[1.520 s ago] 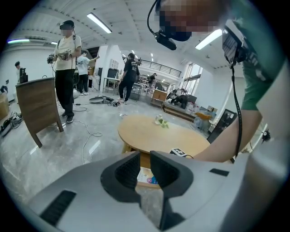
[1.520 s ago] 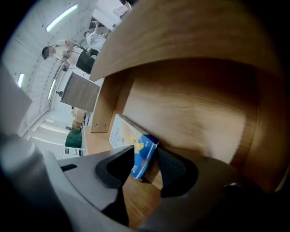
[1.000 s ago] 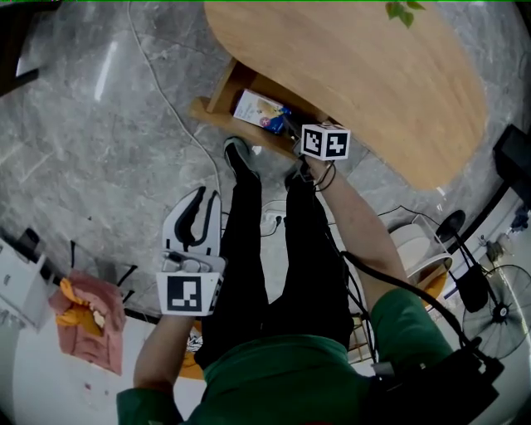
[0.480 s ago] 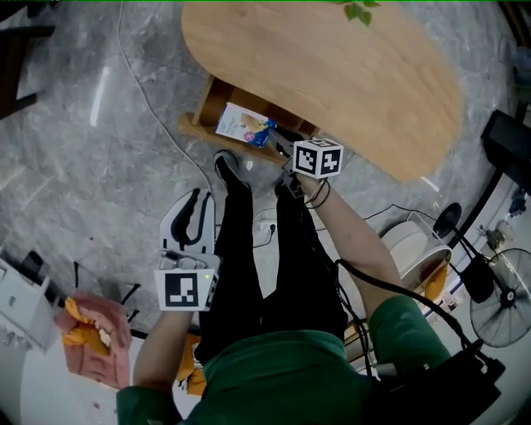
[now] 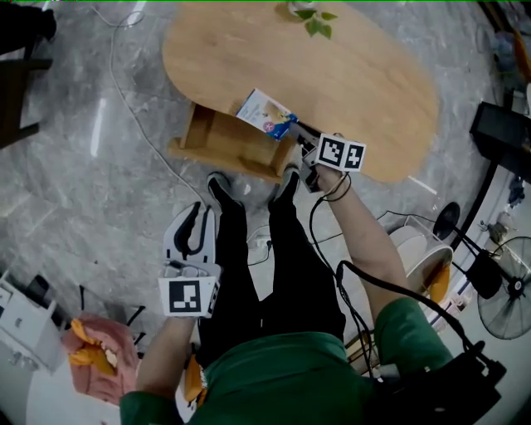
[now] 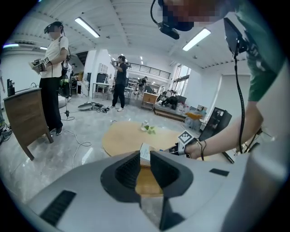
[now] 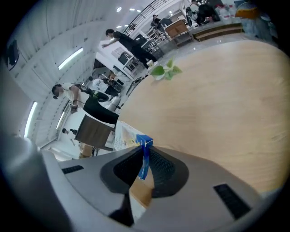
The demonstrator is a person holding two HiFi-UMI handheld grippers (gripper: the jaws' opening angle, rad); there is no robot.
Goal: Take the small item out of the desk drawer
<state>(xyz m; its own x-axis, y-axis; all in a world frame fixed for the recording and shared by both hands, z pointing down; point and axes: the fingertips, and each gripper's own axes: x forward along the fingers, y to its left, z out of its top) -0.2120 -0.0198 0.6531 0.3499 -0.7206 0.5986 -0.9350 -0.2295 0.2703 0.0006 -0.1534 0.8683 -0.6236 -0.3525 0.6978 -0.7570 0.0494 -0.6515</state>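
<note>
Currently the small packet [image 5: 265,113] is pinched by its edge in the right gripper [image 5: 299,137], above the open drawer [image 5: 232,148] at the table's [image 5: 357,75] near edge. Ideally the pinch is kept firm and the packet carried clear of that edge, while the left gripper [image 5: 192,217], slightly parted and empty, is kept well apart.

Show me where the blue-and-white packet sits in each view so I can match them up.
Head view: the packet is upper centre, at the table's near edge, held by the right gripper.
Left gripper view: packet small, just below centre, seen far off through the left gripper's gap.
Right gripper view: packet lower centre, edge-on, clamped in the fingers.
Shared landmark: the green plant on the oval table.
</note>
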